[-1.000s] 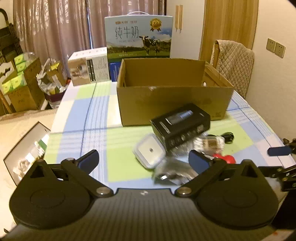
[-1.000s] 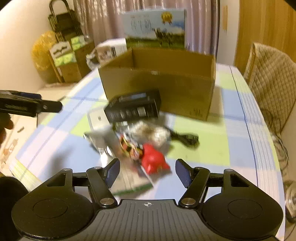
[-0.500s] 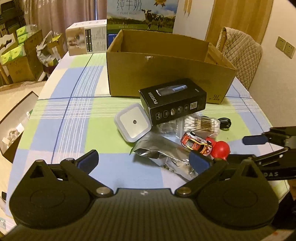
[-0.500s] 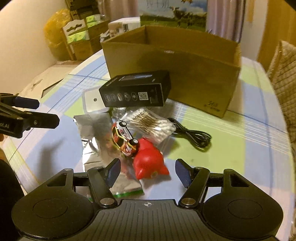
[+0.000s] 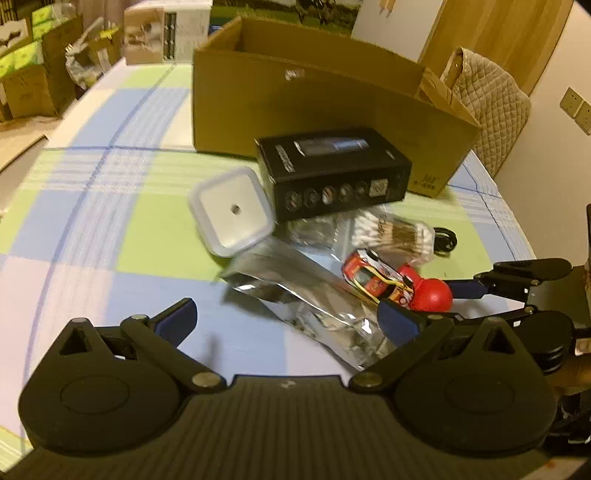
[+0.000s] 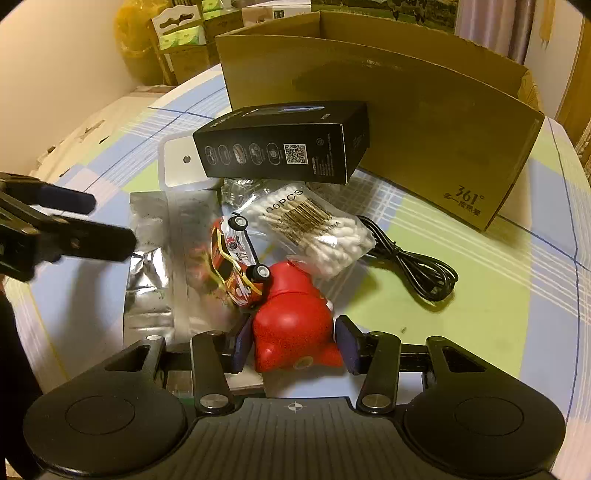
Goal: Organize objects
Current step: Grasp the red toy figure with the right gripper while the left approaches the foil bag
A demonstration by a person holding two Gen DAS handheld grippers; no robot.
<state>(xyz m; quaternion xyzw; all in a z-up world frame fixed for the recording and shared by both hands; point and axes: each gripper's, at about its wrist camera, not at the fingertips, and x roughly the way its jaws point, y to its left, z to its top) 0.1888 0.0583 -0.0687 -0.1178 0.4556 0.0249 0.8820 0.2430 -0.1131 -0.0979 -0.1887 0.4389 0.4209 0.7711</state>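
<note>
A red toy figure (image 6: 291, 325) lies at the near edge of a pile on the checked tablecloth. My right gripper (image 6: 293, 347) is closing on it, and both pads touch its sides. A toy car (image 6: 236, 262) leans on the figure. Behind are a bag of cotton swabs (image 6: 310, 229), a black box (image 6: 280, 147), a white square device (image 5: 232, 210) and a silver foil bag (image 5: 295, 291). My left gripper (image 5: 288, 321) hangs open over the foil bag with nothing between its fingers. The open cardboard box (image 5: 332, 99) stands behind the pile.
A black cable (image 6: 413, 254) lies coiled to the right of the swabs. A chair with a quilted cover (image 5: 487, 96) stands behind the table on the right. A white carton (image 5: 166, 33) sits at the table's far left, with stacked boxes (image 5: 33, 74) beyond.
Both grippers have come down and closer to the pile. The right jaws have narrowed from wide apart to the sides of the red toy figure. The left jaws stay wide.
</note>
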